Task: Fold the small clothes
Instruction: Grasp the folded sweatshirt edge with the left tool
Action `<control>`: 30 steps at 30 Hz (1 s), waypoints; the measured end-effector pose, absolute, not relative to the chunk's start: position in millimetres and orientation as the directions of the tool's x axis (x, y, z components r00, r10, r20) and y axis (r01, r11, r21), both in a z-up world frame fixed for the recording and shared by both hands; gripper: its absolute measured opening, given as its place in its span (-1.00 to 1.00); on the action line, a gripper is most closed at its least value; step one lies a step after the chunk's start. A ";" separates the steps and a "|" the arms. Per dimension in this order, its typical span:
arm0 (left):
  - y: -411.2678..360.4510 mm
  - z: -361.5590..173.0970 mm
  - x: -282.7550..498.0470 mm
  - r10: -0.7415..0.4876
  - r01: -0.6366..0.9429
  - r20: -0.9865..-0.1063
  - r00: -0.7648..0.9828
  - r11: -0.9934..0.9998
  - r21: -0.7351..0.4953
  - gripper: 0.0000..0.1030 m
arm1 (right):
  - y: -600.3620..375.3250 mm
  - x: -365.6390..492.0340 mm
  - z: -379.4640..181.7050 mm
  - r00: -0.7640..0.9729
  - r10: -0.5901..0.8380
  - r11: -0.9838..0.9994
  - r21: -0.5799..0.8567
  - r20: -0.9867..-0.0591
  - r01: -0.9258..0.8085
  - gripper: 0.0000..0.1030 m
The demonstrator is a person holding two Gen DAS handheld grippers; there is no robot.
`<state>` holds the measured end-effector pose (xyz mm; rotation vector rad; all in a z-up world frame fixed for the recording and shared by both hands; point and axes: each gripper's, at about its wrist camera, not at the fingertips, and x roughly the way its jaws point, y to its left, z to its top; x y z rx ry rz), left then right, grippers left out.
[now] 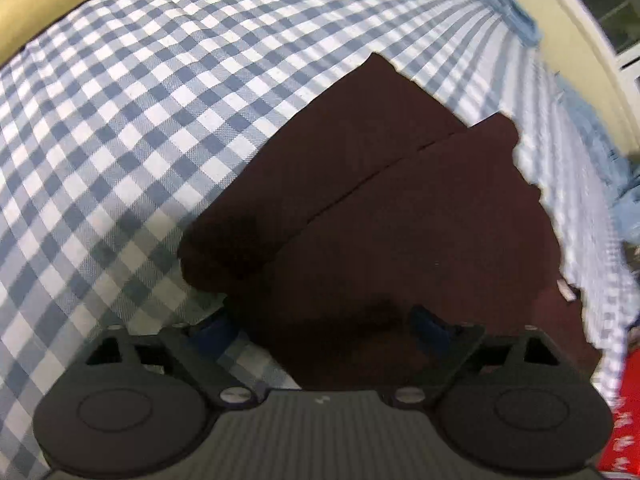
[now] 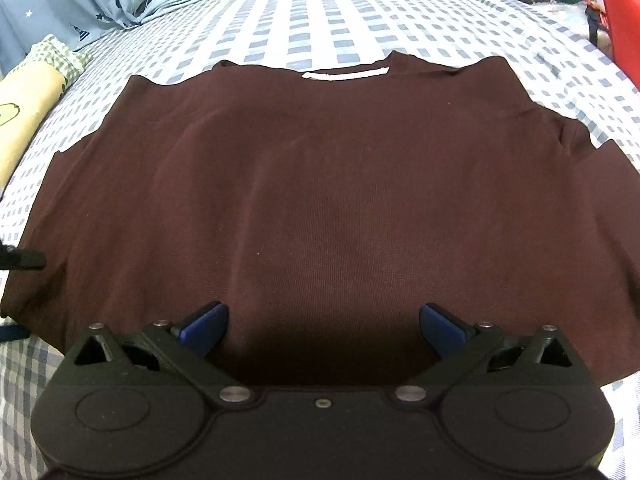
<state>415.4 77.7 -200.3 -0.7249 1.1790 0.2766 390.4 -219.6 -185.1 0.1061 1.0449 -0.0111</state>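
Observation:
A dark maroon T-shirt (image 2: 320, 200) lies spread flat on the blue-and-white checked sheet (image 2: 300, 20). Its neck and white label (image 2: 340, 75) are at the far side. My right gripper (image 2: 323, 328) hangs open over the near hem, its blue pads (image 2: 204, 326) wide apart with cloth below them. In the left wrist view the same shirt (image 1: 400, 220) shows a sleeve (image 1: 320, 152) lying along the body. My left gripper (image 1: 324, 326) is open at the shirt's near corner, with one pad (image 1: 214, 330) over the sheet (image 1: 120, 140) and the other over the cloth.
Light blue star-print fabric (image 2: 60, 4) is bunched at the back left. A pale yellow cushion (image 2: 24, 108) with green checked cloth (image 2: 56, 56) lies at the left edge. A red object (image 2: 620, 12) and a dark bundle sit at the back right. A cream edge (image 1: 580, 60) borders the sheet.

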 end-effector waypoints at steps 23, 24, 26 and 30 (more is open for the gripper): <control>10.3 -107.8 412.2 -0.111 -0.241 -0.745 0.658 0.906 -0.348 -0.68 | -257.4 373.4 -121.9 0.732 -0.081 0.997 -0.051 -0.676 0.063 0.99; -3.1 -100.3 416.0 -0.134 -0.193 -0.733 0.667 0.919 -0.344 -0.68 | -264.4 372.6 -115.1 0.748 -0.090 0.996 -0.057 -0.657 0.069 0.99; -31.6 -88.5 421.2 -0.172 -0.108 -0.716 0.676 0.939 -0.328 -0.68 | -278.5 372.1 -105.8 0.765 -0.108 0.994 -0.078 -0.635 0.075 0.99; -90.5 -86.3 427.0 -0.260 0.066 -0.708 0.656 0.955 -0.290 -0.68 | -312.7 372.2 -101.8 0.763 -0.158 0.987 -0.105 -0.626 0.118 0.99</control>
